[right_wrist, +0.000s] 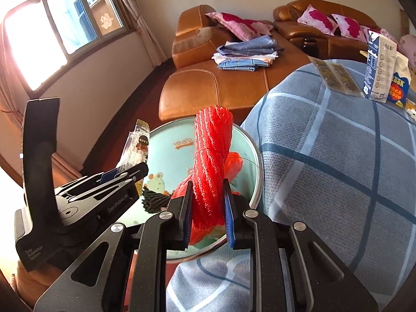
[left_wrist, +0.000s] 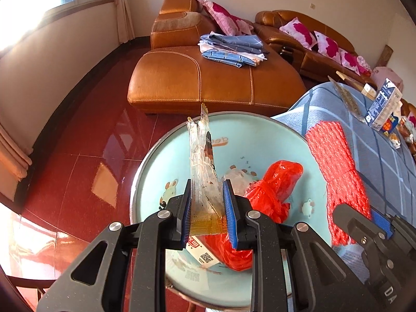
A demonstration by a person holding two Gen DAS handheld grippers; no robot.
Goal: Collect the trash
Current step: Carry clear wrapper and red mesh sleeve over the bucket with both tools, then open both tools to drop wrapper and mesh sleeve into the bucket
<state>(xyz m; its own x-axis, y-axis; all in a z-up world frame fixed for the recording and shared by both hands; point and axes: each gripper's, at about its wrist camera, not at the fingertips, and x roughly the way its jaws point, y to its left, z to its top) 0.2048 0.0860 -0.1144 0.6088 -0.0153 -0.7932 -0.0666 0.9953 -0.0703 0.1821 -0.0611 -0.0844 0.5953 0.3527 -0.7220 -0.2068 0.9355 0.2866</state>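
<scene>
Home living room, leather sofa (left_wrist: 208,78), floral cushions (left_wrist: 299,30), curtained window (right_wrist: 65,26)

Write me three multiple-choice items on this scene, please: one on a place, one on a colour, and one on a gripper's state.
1. Where does the bin stand?
A. On the sofa
B. On the floor beside the table
C. On the windowsill

2. What colour is the mesh in the right gripper?
A. Red
B. Green
C. White

3. How is the left gripper?
A. Open and empty
B. Shut on a carton
C. Shut on a wrapper

Answers:
1 B: the bin's rim meets the table's checked cloth, with red floor around it.
2 A: the mesh between the pads is bright red.
3 C: the pads press the wrapper, which stands up over the bin.
</scene>
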